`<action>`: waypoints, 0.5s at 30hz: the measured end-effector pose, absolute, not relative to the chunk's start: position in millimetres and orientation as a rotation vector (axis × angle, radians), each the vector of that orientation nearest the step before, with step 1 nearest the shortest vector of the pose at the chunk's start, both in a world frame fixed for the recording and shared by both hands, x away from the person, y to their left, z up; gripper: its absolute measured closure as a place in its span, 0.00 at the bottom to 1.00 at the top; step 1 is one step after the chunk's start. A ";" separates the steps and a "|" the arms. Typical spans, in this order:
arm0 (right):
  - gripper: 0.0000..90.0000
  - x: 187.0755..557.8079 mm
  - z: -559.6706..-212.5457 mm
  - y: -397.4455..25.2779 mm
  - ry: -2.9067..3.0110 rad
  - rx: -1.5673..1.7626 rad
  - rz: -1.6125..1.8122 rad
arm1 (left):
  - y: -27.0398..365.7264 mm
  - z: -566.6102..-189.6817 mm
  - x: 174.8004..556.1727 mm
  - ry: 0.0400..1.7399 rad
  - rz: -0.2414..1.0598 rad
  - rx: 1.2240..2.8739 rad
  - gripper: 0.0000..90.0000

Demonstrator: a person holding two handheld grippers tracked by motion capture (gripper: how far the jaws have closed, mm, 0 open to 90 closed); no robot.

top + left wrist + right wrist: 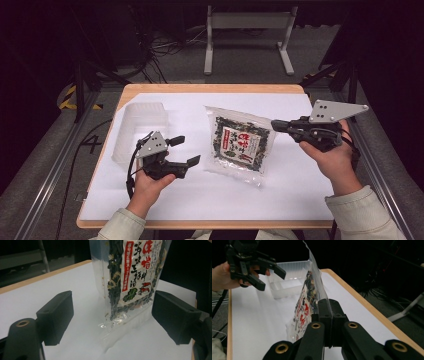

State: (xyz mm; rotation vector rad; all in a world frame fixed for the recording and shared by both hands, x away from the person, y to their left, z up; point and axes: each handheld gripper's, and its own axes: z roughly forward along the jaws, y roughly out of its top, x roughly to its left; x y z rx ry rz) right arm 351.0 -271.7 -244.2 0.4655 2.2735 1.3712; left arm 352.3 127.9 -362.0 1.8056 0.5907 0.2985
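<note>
In the high view, a clear packet of dried seaweed soup mix with a red and white label is seen at the centre of the frame, over the white sheet covering the table. Its right edge is pinched by the right gripper, whose jaws are closed on the film, presumably so that the packet can be lifted and tipped up. The right hand comes in from the lower right with the wrist raised and the gripper pointing left. At the left of centre the left gripper is held with its jaws wide apart, aimed at the packet but clear of it, probably to take the free edge. A translucent plastic container sits at the upper left on the sheet.

In the left gripper view, the packet is seen standing tilted in the upper middle, its lower edge touching the sheet, framed between the two spread jaws.

In the right gripper view, the packet is gripped edge-on at the centre between the closed jaws. The left gripper hovers open at the upper left, in front of the container.
</note>
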 end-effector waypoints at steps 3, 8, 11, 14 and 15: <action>1.00 347.4 -240.9 -268.2 2.258 0.415 1.388 | 125.8 -361.7 353.6 0.580 0.291 1.809 0.22; 1.00 344.7 -235.8 -262.2 2.253 0.354 1.408 | 125.0 -358.8 358.2 0.573 0.239 1.780 0.26; 1.00 343.2 -232.2 -258.7 2.251 0.328 1.420 | 122.2 -357.3 359.4 0.569 0.251 1.785 0.26; 1.00 341.0 -228.8 -255.2 2.250 0.300 1.437 | 120.1 -357.3 359.7 0.566 0.272 1.800 0.25; 1.00 339.8 -227.5 -253.5 2.247 0.290 1.447 | 119.8 -357.5 359.8 0.565 0.273 1.801 0.25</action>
